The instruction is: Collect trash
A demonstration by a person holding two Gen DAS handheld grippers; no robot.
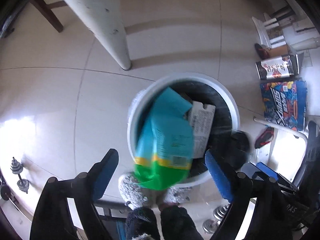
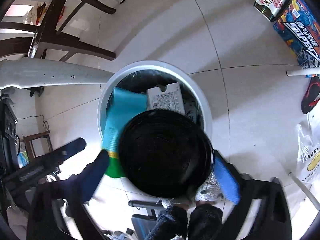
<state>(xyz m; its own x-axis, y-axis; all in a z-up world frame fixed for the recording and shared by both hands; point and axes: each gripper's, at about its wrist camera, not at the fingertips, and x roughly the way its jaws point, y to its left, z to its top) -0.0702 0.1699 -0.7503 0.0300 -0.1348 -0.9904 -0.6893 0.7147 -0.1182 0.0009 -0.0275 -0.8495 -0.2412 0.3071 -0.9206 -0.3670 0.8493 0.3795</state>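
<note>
A white round bin [image 1: 232, 102] with a black liner stands on the tiled floor below both grippers. A teal, yellow and green bag [image 1: 166, 140], blurred, lies half inside it, its green end over the near rim. Beside the bag, a white printed carton [image 1: 202, 124] rests in the bin. My left gripper [image 1: 162, 172] is open above the bag, its blue pads clear of it. A black round plastic dish [image 2: 166, 154] hangs over the bin [image 2: 206, 104] between my right gripper's [image 2: 161, 158] wide-open fingers, with a gap at the left finger.
A white table leg [image 1: 112, 30] and a dark wooden chair [image 2: 66, 30] stand beyond the bin. Printed boxes [image 1: 284, 104] and a red-black sandal [image 2: 310, 96] lie to the right, a dumbbell [image 1: 20, 176] to the left. The person's fuzzy slippers [image 1: 132, 192] are by the near rim.
</note>
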